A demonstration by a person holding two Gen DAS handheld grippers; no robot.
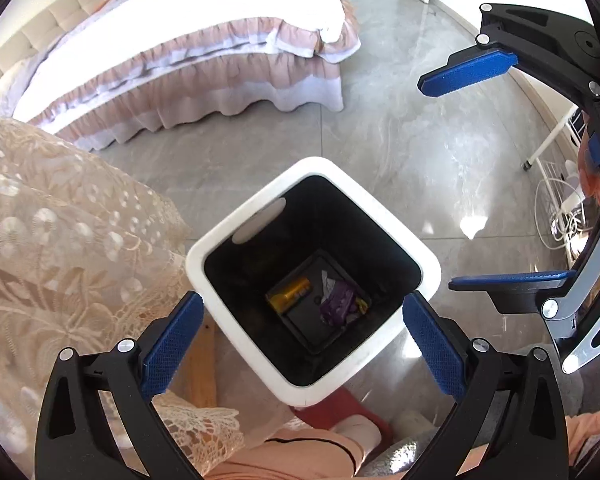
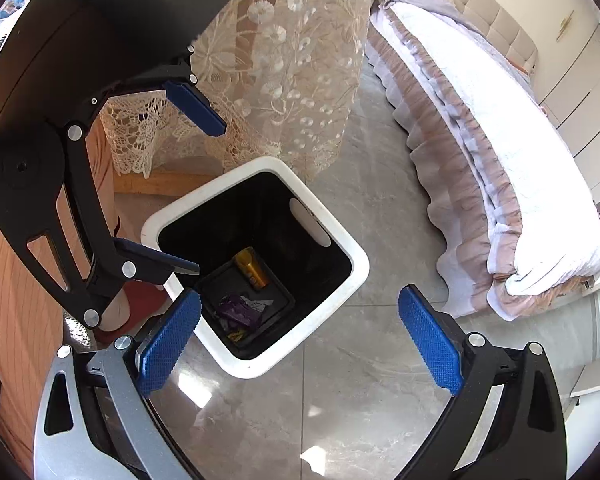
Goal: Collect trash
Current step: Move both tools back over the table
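Observation:
A white trash bin (image 1: 428,258) with a black inside stands on the grey floor; it also shows in the right wrist view (image 2: 358,268). At its bottom lie a gold can (image 1: 290,294) (image 2: 252,268) and a purple wrapper (image 1: 338,306) (image 2: 238,310). My left gripper (image 1: 302,306) is open and empty, above the bin's opening. My right gripper (image 2: 300,306) is open and empty, above the bin's near corner. The right gripper (image 1: 436,182) shows at the right in the left wrist view; the left gripper (image 2: 210,198) shows at the upper left in the right wrist view.
A table with a lace cloth (image 1: 68,240) (image 2: 284,64) stands right beside the bin. A bed with a pink frilled skirt (image 1: 204,60) (image 2: 480,140) lies across the floor. A white wire rack (image 1: 560,200) stands at the right. The person's leg and red slipper (image 1: 340,412) are near the bin.

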